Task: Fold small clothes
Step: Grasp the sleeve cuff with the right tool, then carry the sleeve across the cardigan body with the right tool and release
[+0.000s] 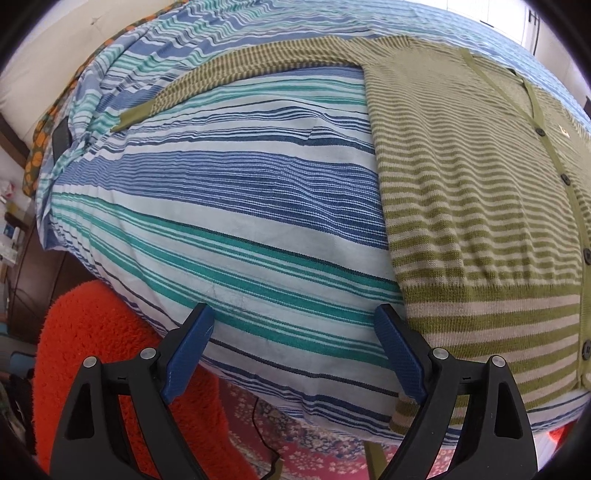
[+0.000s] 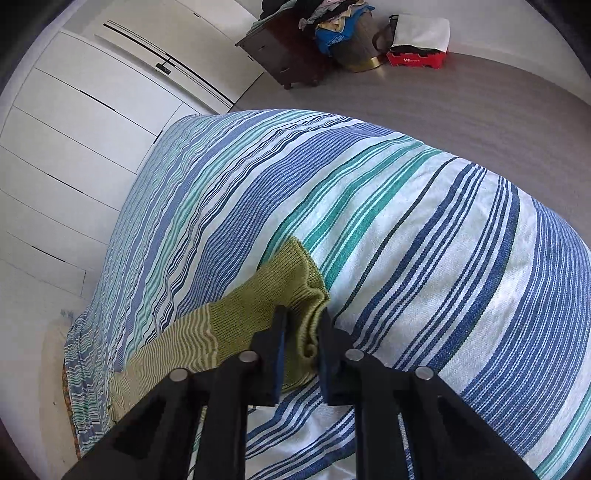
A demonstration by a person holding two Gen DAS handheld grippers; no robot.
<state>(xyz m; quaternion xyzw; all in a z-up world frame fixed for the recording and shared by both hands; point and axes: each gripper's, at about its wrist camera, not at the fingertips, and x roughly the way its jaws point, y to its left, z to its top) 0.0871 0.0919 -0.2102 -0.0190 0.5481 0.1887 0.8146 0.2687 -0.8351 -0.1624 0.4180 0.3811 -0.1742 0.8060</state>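
Left wrist view: cardigan (image 1: 480,206) spread flat on striped bedspread (image 1: 240,206), one sleeve (image 1: 229,74) extended; left gripper (image 1: 295,347) wide apart, its right finger beside the hem. Right wrist view alone: right gripper (image 2: 303,343) narrowed onto the other sleeve's cuff (image 2: 284,291); basket (image 2: 358,44) heaped with clothes (image 2: 332,18).

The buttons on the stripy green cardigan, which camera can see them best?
The left wrist view. There the cardigan lies spread flat on the striped bedspread, with its dark buttons running down the front. The right wrist view shows only a sleeve cuff between the right gripper fingers, no buttons.
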